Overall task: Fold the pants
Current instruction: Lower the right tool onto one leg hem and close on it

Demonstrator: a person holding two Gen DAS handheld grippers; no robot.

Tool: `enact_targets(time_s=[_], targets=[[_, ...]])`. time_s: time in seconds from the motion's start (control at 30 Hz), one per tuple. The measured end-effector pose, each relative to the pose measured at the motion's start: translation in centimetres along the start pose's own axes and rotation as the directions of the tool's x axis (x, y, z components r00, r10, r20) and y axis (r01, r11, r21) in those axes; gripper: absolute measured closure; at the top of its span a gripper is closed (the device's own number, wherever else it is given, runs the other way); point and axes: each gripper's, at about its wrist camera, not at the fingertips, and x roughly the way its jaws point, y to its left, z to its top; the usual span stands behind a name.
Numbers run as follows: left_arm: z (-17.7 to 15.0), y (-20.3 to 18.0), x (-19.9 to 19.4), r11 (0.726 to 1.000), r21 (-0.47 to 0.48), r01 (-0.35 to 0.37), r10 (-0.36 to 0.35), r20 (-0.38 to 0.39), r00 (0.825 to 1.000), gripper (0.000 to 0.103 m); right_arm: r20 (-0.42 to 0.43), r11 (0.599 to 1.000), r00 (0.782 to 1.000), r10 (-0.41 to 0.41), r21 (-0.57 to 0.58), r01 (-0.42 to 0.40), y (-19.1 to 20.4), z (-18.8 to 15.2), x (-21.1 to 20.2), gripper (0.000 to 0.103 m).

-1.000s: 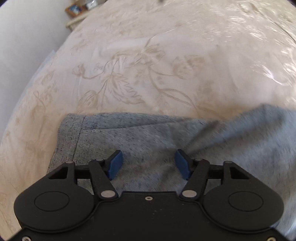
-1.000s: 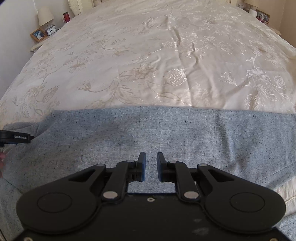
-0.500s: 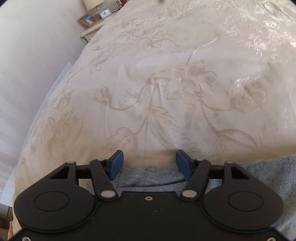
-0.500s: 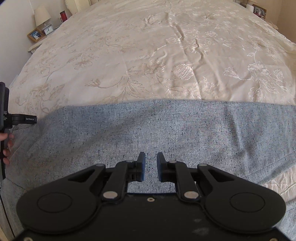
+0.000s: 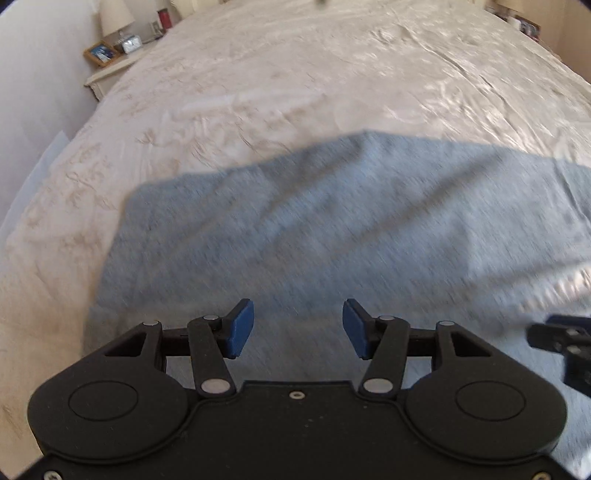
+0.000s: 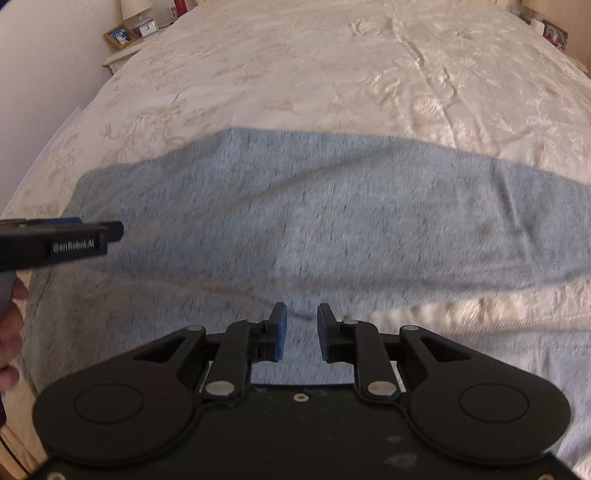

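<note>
Grey-blue pants [image 5: 332,221] lie across the cream bedspread, doubled over, the upper layer's lower edge showing as a crease [image 6: 332,284]. My left gripper [image 5: 298,328] hovers over their left part, jaws wide and closing slightly, nothing between the blue pads [image 5: 240,328]. My right gripper [image 6: 302,332] hangs over the pants [image 6: 314,206] near that crease, jaws opening, with a clear gap and no cloth pinched. The left gripper [image 6: 55,242] shows in the right wrist view at the left edge, above the pants. The left wrist view is motion-blurred.
The embroidered bedspread [image 6: 332,74] stretches far beyond the pants. A bedside table [image 5: 107,55] with a lamp, picture frame and clock stands at the top left by the wall. A person's hand [image 6: 9,332] is at the left edge. More frames [image 6: 554,33] sit top right.
The left wrist view swung off the pants' end onto bare bedspread, then back over the pants. Both views now show more of the pants. The right jaws have widened.
</note>
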Motion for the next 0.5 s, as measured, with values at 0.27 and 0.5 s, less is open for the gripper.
enact_targets(time_s=[0.27,0.5], targets=[[-6.9,-4.7,0.4,0.996,0.088,-0.032,0.044,-0.147,0.988,0.043,-0.086,0.976,0.979,-0.187,0.098,0.195,-9.4,-5.4,0.7,0.084],[-6.9,-5.4,0.3,0.99,-0.003,-0.14,0.137,-0.194,0.972,0.042,-0.117,0.9,0.929,-0.35,0.235,0.368,-23.1,-9.0,-1.9,0.084]])
